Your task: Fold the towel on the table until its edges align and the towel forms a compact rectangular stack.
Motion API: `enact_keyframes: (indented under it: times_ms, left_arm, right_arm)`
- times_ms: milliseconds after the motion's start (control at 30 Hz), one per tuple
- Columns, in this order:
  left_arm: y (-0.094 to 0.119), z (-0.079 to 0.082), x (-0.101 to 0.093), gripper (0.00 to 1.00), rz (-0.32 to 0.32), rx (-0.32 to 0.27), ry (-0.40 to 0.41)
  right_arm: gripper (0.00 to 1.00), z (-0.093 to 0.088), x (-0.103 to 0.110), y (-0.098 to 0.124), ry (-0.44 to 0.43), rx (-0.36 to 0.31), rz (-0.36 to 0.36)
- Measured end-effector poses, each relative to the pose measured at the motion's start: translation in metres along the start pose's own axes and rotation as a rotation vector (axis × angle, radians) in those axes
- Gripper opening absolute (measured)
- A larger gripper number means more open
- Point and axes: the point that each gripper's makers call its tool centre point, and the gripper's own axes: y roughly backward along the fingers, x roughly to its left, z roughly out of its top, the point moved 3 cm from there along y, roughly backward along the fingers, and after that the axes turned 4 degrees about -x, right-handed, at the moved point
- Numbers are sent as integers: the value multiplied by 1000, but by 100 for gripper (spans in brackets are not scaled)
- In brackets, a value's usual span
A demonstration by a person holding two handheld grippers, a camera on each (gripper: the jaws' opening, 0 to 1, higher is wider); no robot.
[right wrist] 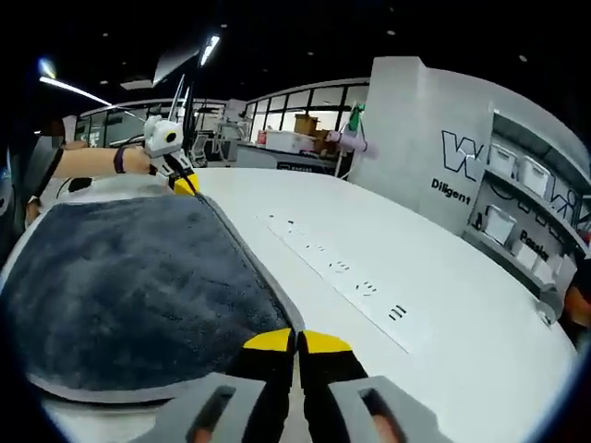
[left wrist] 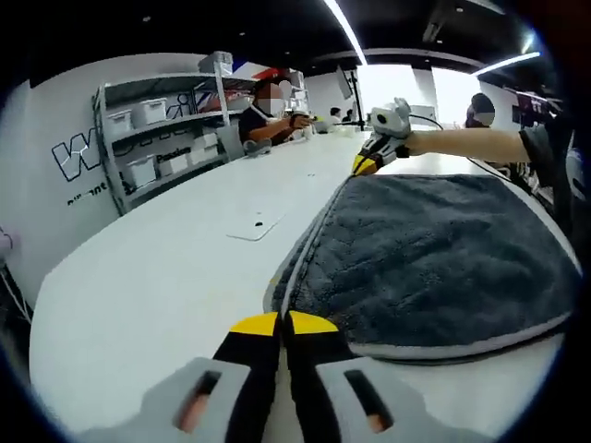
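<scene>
Left gripper view: left gripper (left wrist: 282, 323) with yellow tips pressed together at one corner of the grey towel (left wrist: 434, 258); towel lying flat near the white table's (left wrist: 166, 277) edge; right gripper (left wrist: 367, 162) at the far corner, tips likewise together on the towel's hem

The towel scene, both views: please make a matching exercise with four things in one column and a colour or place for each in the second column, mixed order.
Things:
1. towel
2. table
3. left tool tips
4. storage bins

Descriptions:
a. yellow
b. on the shelf by the wall
c. dark grey with a pale border
d. white, under the towel

Pairs: 1-c, 2-d, 3-a, 4-b
</scene>
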Motion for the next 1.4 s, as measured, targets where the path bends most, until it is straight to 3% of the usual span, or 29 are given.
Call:
enact_keyframes:
  times_ms: [167, 267, 333, 400, 500, 667, 800, 967, 1100, 1333, 1400]
  left_arm:
    - [0, -1, 1, 5, 22, -11, 29]
    - [0, 0, 4, 7, 36, -43, 86]
    - [2, 2, 9, 14, 46, -85, 140]
    - [6, 2, 14, 19, 63, -107, 173]
    - [14, 5, 24, 27, 102, -153, 232]
    - [28, 15, 25, 40, 122, -200, 273]
    - [41, 30, 10, 43, 95, -244, 292]
    - [54, 39, -17, 57, 72, -212, 262]
    - [74, 49, -45, 64, 47, -246, 269]
    - [108, 48, -85, 73, 40, -269, 307]
    - [119, 48, -95, 77, 35, -284, 316]
  right_arm:
    - [3, -1, 2, -1, -46, -2, -19]
    - [6, 0, 5, 0, -45, -5, -39]
    - [12, 3, 7, 2, -68, -32, -31]
    - [26, 6, 5, 7, -83, -50, -40]
    - [27, 8, 4, 15, -103, -72, -56]
    - [33, 25, 8, 36, -161, -169, -67]
    - [36, 38, 23, 55, -149, -216, -50]
    - [46, 46, 46, 79, -111, -212, -47]
    - [54, 50, 69, 97, -132, -220, -11]
    - [64, 53, 113, 120, -138, -208, 32]
    - [71, 54, 128, 126, -149, -199, 50]
